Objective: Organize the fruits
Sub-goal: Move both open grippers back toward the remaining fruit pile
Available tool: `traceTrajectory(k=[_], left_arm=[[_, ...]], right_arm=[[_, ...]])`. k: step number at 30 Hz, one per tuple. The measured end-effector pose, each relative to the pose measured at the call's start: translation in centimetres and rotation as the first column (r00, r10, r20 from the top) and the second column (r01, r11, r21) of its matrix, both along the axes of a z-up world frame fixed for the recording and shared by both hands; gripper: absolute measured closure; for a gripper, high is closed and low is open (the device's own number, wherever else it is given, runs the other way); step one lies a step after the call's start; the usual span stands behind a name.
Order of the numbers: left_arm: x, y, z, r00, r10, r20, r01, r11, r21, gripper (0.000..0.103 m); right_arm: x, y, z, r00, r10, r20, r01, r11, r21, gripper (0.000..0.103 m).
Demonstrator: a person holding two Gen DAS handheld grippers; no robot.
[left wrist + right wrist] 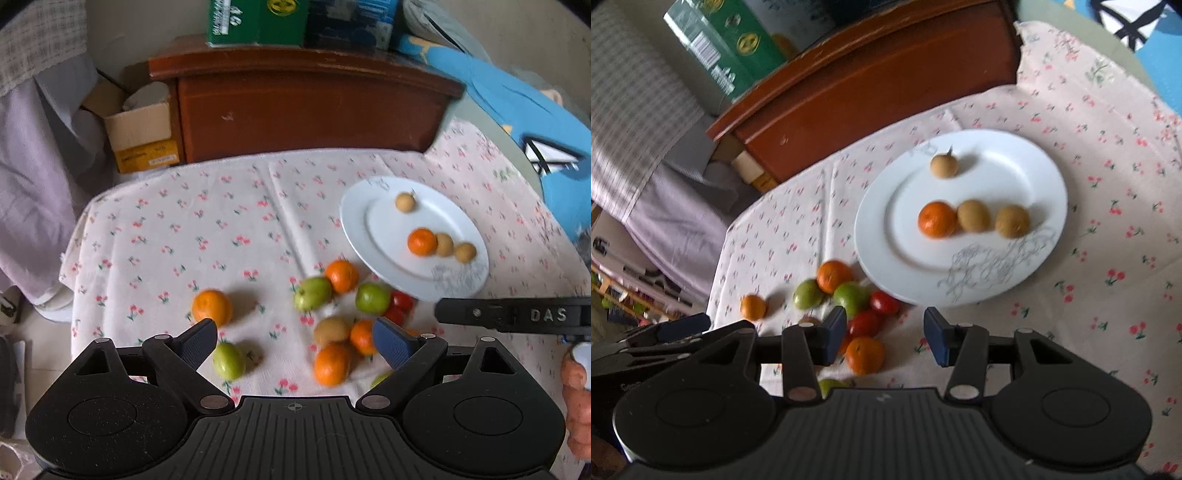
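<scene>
So the fruit sorting looks maybe a third done, judging by what's sitting where. The white plate is the landmark here: on it there's one tangerine with two brownish round fruits touching in a row beside it, plus a third brown one alone toward the plate's far side. Everything else is off the plate on the cherry-print cloth, bunched just beside the plate's near-left rim: a few tangerines, some green fruits, a couple of small red ones tucked right against the rim, and a brown one. One tangerine and one green fruit sit further out from the plate, apart from the bunch. The left gripper is spread wide with nothing between the pads, hanging over the loose pile. The right gripper is partly spread too, also empty, just short of the plate's near edge. Roughly ten pieces look left to move.
</scene>
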State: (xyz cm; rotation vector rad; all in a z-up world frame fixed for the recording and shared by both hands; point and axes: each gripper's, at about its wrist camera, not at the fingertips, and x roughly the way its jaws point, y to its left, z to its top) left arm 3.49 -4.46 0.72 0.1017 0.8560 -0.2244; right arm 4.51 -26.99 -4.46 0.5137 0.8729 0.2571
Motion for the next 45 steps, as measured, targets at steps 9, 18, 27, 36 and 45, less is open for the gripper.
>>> traceTrajectory(k=[9,18,27,36,45], left_arm=[[-1.0,-0.8,-2.6,0.997,-0.079,-0.016,0.08,0.993,0.086,0.011],[-0.7,-0.9,-2.8,0.995,-0.093,-0.025,0.094,0.995,0.043,0.016],[-0.1,-0.8,-3.2,0.995,-0.081,-0.057,0.081,0.997,-0.012,0.048],[0.2,-1.4,-4.4,0.991,-0.093,-0.095,0.091,0.996,-0.017,0.051],[0.7,-1.6,-4.9,0.993,-0.09,-0.076,0.091,0.996,0.013,0.052]], right_arm=[[-0.5,2.5,-1.1,0.995,0.104,-0.011,-0.105,0.992,-0.064,0.055],[0.0,3.6,-1.6,0.991,0.132,-0.021,-0.133,0.988,-0.084,0.056],[0.4,3.9,-1.7,0.992,0.12,-0.025,-0.122,0.986,-0.115,0.063],[0.5,4.2,-1.8,0.988,0.148,-0.031,-0.151,0.979,-0.14,0.069],[0.6,4.3,-2.1,0.988,0.148,-0.039,-0.152,0.979,-0.137,0.069]])
